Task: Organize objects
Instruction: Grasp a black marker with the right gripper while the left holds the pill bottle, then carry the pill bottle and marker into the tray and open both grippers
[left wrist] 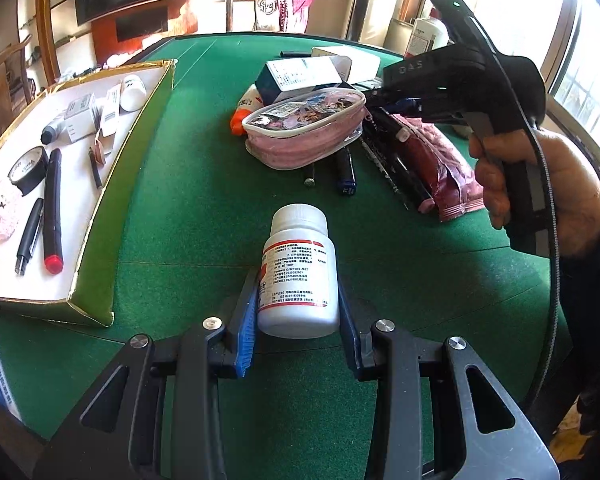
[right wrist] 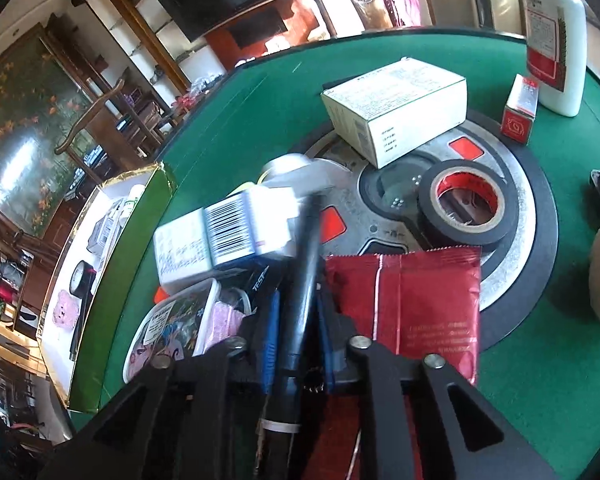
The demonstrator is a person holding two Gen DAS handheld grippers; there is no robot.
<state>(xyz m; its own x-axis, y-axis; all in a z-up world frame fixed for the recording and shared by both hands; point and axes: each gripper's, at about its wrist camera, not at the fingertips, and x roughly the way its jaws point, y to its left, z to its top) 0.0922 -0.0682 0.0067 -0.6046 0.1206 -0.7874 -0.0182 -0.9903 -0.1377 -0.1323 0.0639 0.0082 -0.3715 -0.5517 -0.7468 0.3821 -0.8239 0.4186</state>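
Left wrist view: left hand-held gripper (left wrist: 296, 312) clamps white pill bottle (left wrist: 298, 272) at lower centre above the table (left wrist: 188, 200); tray (left wrist: 72, 184) at left. Right wrist view: right hand-held gripper (right wrist: 296, 344) grips a black pen (right wrist: 306, 280) at lower centre. Risk: pulling the pen drags the barcode box (right wrist: 236, 232) off the pile

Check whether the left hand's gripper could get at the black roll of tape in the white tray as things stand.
Probably not yet: the left gripper fingers are closed on a white plastic pill bottle. Otherwise the black roll of tape lies uncovered in the white gold-edged tray.
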